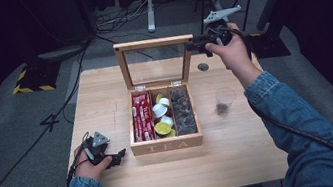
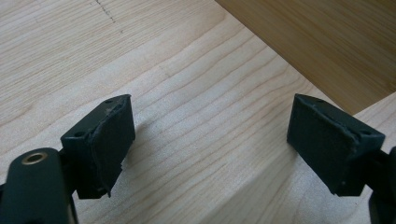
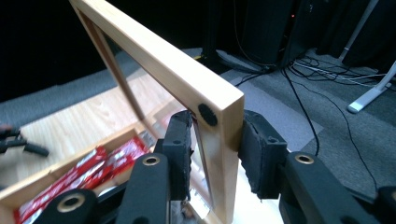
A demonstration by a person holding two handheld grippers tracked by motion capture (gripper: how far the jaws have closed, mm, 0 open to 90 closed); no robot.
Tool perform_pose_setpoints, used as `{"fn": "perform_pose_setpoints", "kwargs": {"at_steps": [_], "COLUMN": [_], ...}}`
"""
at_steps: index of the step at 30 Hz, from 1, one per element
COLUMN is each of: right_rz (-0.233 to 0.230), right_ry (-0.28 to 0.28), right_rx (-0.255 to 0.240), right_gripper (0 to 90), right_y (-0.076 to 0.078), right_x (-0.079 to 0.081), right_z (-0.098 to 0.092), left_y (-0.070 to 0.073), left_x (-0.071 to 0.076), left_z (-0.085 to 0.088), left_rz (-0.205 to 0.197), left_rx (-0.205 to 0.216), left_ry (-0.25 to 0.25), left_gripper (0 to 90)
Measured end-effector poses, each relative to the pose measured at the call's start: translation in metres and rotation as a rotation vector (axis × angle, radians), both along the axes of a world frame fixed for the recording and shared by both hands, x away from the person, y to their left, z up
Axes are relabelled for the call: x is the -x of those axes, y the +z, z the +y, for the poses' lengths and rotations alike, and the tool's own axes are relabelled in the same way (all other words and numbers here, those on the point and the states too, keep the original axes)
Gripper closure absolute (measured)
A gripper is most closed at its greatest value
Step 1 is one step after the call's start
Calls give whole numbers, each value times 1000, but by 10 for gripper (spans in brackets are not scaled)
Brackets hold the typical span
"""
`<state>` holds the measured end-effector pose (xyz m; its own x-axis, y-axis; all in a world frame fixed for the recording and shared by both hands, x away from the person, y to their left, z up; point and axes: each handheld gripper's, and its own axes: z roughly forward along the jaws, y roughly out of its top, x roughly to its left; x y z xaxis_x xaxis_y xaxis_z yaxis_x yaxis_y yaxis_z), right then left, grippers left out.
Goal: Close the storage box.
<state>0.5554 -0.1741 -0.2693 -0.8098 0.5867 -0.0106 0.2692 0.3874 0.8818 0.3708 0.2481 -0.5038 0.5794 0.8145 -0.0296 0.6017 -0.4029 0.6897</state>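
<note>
At upper centre of the high view, the right gripper point(image 1: 196, 45) pinches the top right corner of the lid point(image 1: 152, 42), which stands upright behind the tea box point(image 1: 167, 145) at mid-table. Its own view shows both pads pressed on the wooden frame point(image 3: 219, 140) from either side, the glass pane point(image 3: 135, 95) untouched. That lid looks light and stiff, swinging on hinges at its lower edge; the frame is the safe place to grip, since glass is slick and breakable. Lower left, the left gripper point(image 1: 115, 157) rests on the table point(image 2: 196, 93) with jaws spread and nothing between them. A cup point(image 1: 225, 100) stands right of the box.
</note>
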Motion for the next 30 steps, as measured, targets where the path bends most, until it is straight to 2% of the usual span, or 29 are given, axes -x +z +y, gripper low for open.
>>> {"fn": "perform_pose_setpoints", "kwargs": {"at_steps": [3, 4, 5, 14, 17, 23, 30], "right_rz": [3, 3, -5, -10, -21, -27, -59], "right_ry": [15, 15, 27, 41, 47, 53, 62], "right_rx": [17, 17, 27, 37, 43, 47, 84], "right_gripper": [640, 640, 635, 602, 589, 574, 556], "right_y": [-1, -1, -4, -14, -21, -31, -47], "right_x": [14, 14, 23, 49, 62, 77, 102], "right_z": [0, 0, -1, -3, -4, -5, -5], "left_y": [0, 0, 0, 0, 0, 0, 0], "left_x": [0, 0, 0, -2, -2, -3, -3], "left_z": [0, 0, 0, 0, -1, -1, -1], "left_rz": [-2, 2, 2, -4, -2, 1, -1], "left_rx": [-1, 1, 1, 0, 3, -1, -3], "left_ry": [3, 4, 4, 2, 7, 5, 5], "left_gripper": [156, 156, 156, 156, 156, 156, 156]}}
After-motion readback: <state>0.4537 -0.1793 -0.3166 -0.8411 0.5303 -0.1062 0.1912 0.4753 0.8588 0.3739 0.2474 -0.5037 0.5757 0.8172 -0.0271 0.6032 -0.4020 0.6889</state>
